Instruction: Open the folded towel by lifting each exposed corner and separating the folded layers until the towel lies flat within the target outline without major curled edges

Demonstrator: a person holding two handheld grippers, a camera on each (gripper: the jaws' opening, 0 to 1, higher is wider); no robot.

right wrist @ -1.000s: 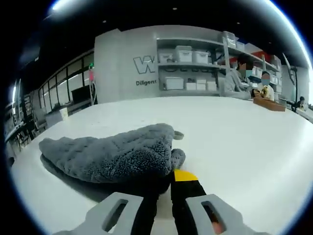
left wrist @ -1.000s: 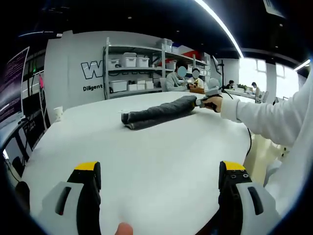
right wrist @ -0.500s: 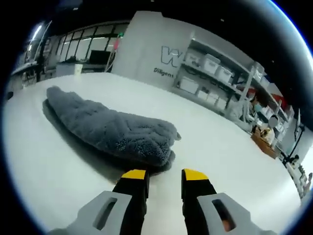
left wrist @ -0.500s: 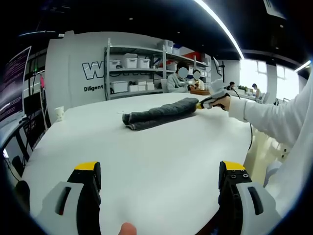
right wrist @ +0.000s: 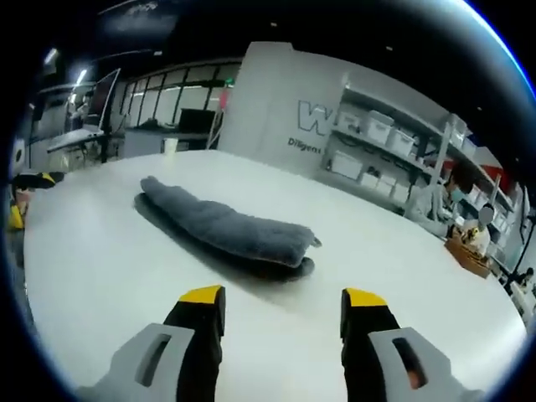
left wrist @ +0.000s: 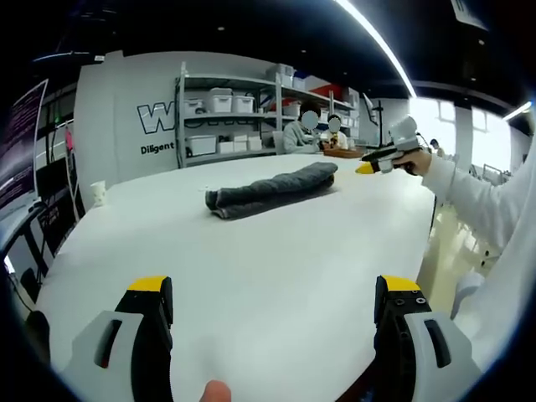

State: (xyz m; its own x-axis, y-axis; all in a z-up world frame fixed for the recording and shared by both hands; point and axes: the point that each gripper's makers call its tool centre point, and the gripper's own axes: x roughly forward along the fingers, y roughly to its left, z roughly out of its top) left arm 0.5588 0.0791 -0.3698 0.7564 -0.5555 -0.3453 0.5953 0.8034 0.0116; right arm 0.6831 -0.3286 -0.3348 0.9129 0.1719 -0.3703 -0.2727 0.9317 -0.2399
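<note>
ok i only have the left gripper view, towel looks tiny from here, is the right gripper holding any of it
Observer: No. In the right gripper view its fingers are open and bare, short of the towel.
Operator: any corner sticking out on that end
Observer: A small tab pokes out at the near end of the top fold, which sits on a lower layer.
Operator: is my left gripper in its view
Observer: Yes, a yellow tip of the left gripper shows at the far left edge.
</note>
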